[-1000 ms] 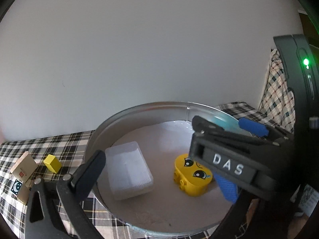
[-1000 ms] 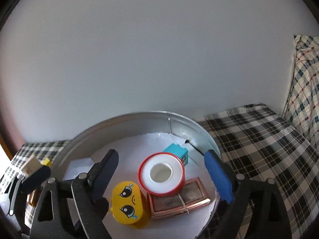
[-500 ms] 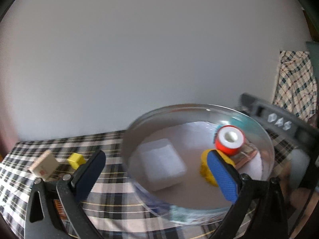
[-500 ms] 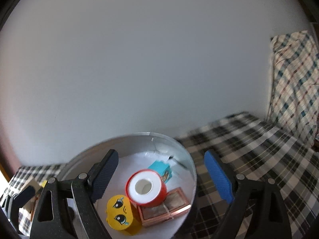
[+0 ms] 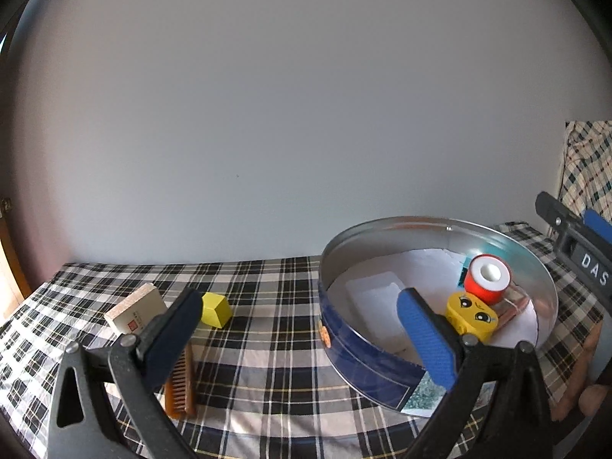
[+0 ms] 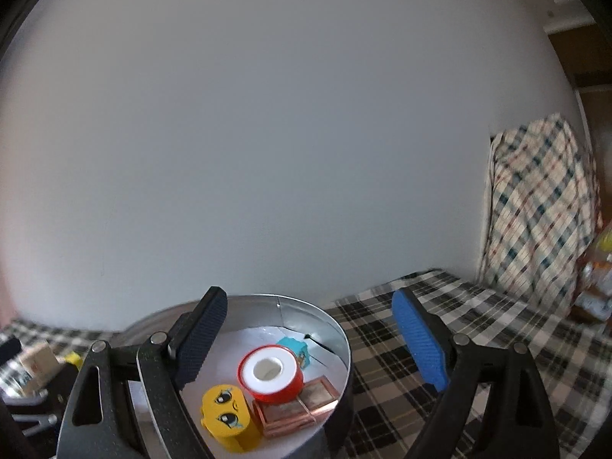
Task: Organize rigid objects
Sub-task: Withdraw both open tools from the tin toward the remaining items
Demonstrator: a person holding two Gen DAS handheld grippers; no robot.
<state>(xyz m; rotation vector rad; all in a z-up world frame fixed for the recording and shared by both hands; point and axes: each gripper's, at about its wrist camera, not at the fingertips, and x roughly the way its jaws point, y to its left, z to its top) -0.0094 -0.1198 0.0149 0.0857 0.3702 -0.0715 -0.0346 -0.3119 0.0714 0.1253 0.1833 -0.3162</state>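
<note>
Left gripper (image 5: 298, 329): jaws released, nothing between them.
Right gripper (image 6: 310, 344): jaws spread wide, empty, above the tin.
Comb (image 5: 181, 382): on the cloth beside the left jaw, outside the tin.
Yellow cube (image 5: 216, 309): on the cloth, near the wooden block (image 5: 134, 311).
Round tin (image 5: 382, 367): holds the face toy (image 5: 472, 315), red tape roll (image 5: 487, 279) and white tray (image 5: 376, 292).
Risk: the thin, flat comb may slip from the pads; a low approach could snag the cloth.

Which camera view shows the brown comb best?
The left wrist view. There the comb lies in plain sight on the checked cloth, partly behind the left gripper's dark finger. The right wrist view does not show it: that corner is dark and blurred.
</note>
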